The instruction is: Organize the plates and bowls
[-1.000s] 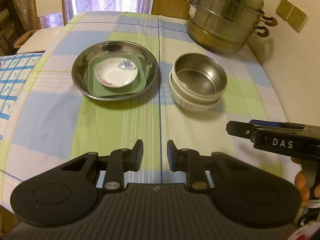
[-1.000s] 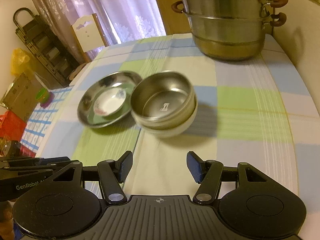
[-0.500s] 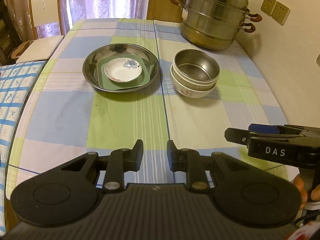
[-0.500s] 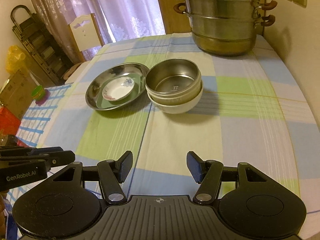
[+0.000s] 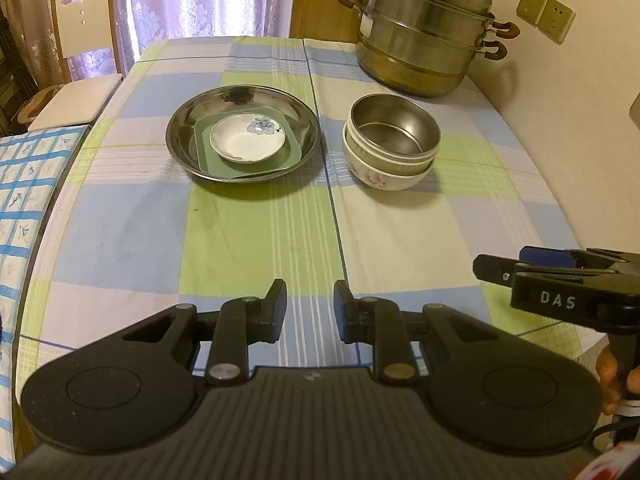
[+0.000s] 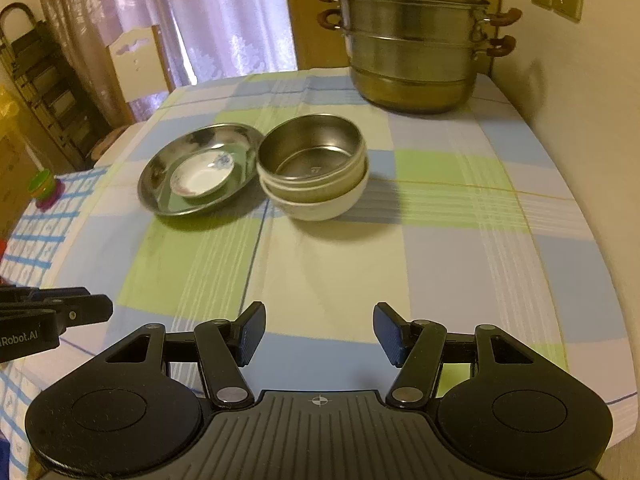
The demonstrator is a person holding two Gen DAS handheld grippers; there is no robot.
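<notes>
on table: saucer [image 5: 248, 139] in steel plate [image 5: 188, 120]; steel bowl [image 5: 396, 128] nested in white bowl [image 5: 384, 178]; both fingers parted, empty.

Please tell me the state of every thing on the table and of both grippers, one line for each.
Steel plate: upright, holds the green plate.
Green plate: lies flat in the steel plate.
White saucer: upright on the green plate, empty.
Steel bowl: nested on top of the bowl stack, empty.
Floral bowl: bottom of the stack.
Steamer pot: lid on.
Left gripper: fingers slightly apart, empty.
Right gripper: fingers wide apart, empty.
</notes>
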